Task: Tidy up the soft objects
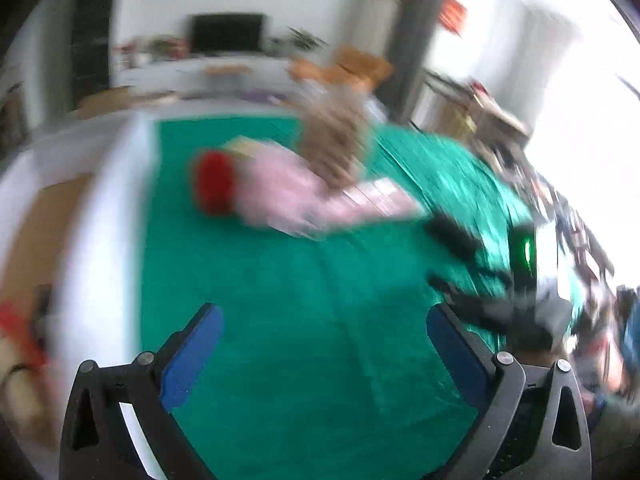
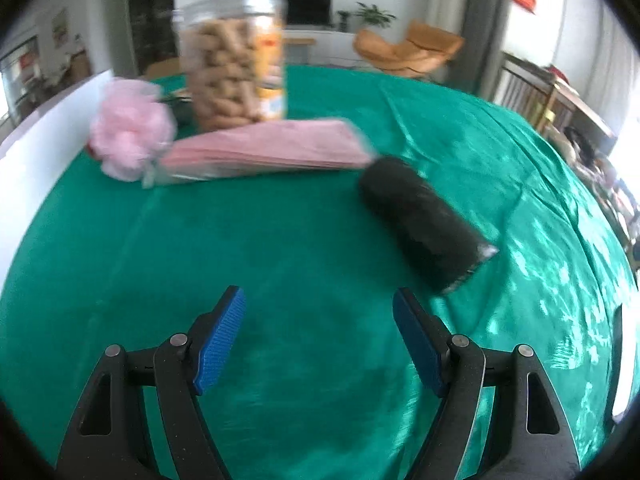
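Soft objects sit clustered toward the far left part of the green cloth [image 2: 320, 240]: a pink mesh puff [image 2: 130, 132], a flat pink packet in a clear sleeve [image 2: 272, 148] touching the puff's near side, and, off to the right of the packet's end, a dark roll in a clear wrapper [image 2: 420, 224] lying on its side. Landmark: the clear jar of biscuits [image 2: 236, 64], upright just behind the packet. Puff is left of the jar, packet in front of it, roll in front and right, apart from it. A red item [image 1: 214, 182] shows left of the jar in the left wrist view; too blurred to name. Likely everything was set down loosely for sorting, nothing stacked. Left gripper [image 1: 324, 344] spread wide, nothing between its pads, over bare cloth well in front of the jar. Right gripper [image 2: 320, 336] also spread and empty, the roll just beyond its right finger. Judgement: grasping not begun. Room: broad open cloth in front of the jar; a white edge [image 2: 44, 140] runs left of the puff, so leftward reach is tight. The jar could tip if the packet is dragged back.
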Available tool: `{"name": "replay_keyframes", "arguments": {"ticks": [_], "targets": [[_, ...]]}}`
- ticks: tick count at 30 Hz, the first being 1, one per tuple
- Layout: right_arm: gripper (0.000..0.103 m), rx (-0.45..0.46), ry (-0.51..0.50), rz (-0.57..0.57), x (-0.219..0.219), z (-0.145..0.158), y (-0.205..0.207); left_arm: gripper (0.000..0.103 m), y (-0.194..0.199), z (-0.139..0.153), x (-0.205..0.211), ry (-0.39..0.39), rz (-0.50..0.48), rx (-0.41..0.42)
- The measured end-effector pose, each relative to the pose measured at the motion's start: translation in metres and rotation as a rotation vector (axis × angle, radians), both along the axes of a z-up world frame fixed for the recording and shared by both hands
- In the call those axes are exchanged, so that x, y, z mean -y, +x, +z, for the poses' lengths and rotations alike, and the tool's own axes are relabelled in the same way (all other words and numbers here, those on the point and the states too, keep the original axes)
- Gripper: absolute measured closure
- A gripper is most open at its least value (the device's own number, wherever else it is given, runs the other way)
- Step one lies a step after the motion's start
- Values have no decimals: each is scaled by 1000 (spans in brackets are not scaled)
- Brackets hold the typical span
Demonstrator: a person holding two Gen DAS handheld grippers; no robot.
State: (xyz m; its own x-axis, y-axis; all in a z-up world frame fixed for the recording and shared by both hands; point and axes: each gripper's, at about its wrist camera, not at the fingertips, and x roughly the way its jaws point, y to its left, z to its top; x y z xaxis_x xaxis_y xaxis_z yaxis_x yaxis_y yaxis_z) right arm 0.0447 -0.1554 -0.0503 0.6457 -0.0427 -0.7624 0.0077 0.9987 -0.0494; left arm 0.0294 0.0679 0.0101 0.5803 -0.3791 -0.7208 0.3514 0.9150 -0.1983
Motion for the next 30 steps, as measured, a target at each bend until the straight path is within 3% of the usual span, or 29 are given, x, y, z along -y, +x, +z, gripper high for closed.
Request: {"name": "replay_keyframes", "arguments": {"ticks": [3, 7, 13, 16, 19, 30], "targets": [[24, -18, 26, -20, 17, -10, 7, 2, 27, -40, 46, 112, -21, -39], [24, -23, 66, -32, 24, -17, 10, 2, 62, -61, 54, 191, 29, -34], [21, -31, 61, -34, 21, -21, 11, 2, 97, -95, 27, 172, 117, -113], [20, -33, 59, -29, 20, -21, 9, 1, 90, -98, 26, 172, 124, -63], [19, -34, 61, -27, 20, -21, 9, 0, 94, -103, 33, 221, 122, -64], [18, -35, 60, -27, 20, -20, 9, 0, 94, -102, 33, 215, 120, -63]]}}
